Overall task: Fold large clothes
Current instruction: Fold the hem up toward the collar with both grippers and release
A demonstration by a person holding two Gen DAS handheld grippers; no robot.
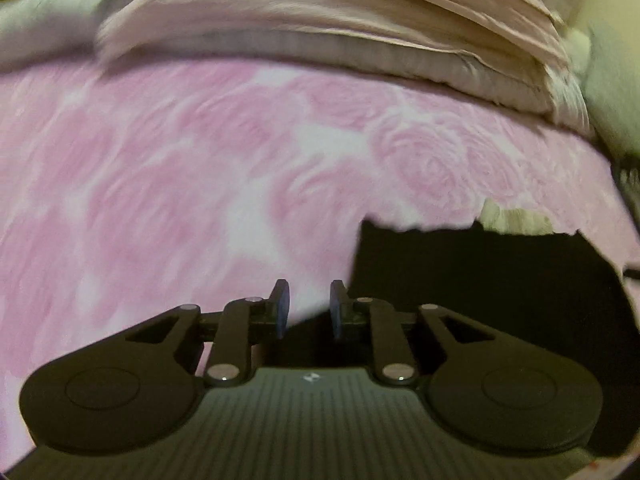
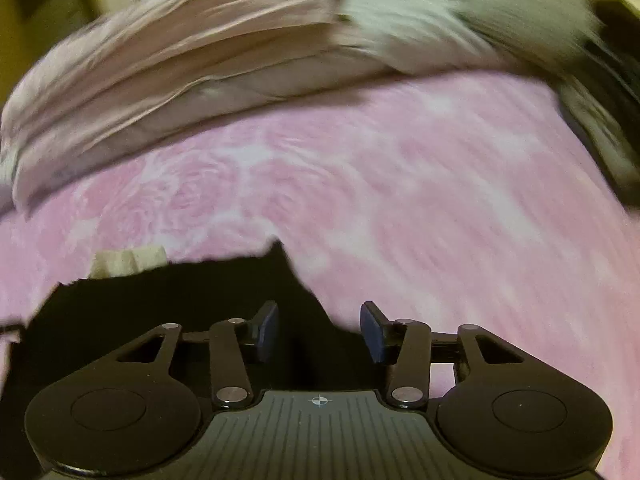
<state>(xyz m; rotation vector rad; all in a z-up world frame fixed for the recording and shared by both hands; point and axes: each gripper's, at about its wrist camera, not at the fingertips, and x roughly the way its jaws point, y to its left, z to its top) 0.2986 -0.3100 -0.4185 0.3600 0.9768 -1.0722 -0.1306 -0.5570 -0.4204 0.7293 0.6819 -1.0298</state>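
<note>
A black garment (image 1: 480,280) lies flat on a pink rose-patterned bedspread (image 1: 180,184). In the left wrist view it fills the lower right. My left gripper (image 1: 310,308) hovers at its left edge, open with a narrow gap and nothing held between the pads. In the right wrist view the same black garment (image 2: 180,300) spreads across the lower left. My right gripper (image 2: 320,328) is wide open above its right edge, and the cloth's edge runs beneath the gap. A small pale tag or cloth piece (image 1: 516,222) (image 2: 128,260) peeks out at the garment's far edge.
A stack of folded beige-pink quilts (image 1: 320,40) (image 2: 180,52) lines the far side of the bed. A grey-green blanket (image 2: 520,8) lies beside it. The bedspread (image 2: 440,200) stretches open between the garment and the stack. Both views are motion-blurred.
</note>
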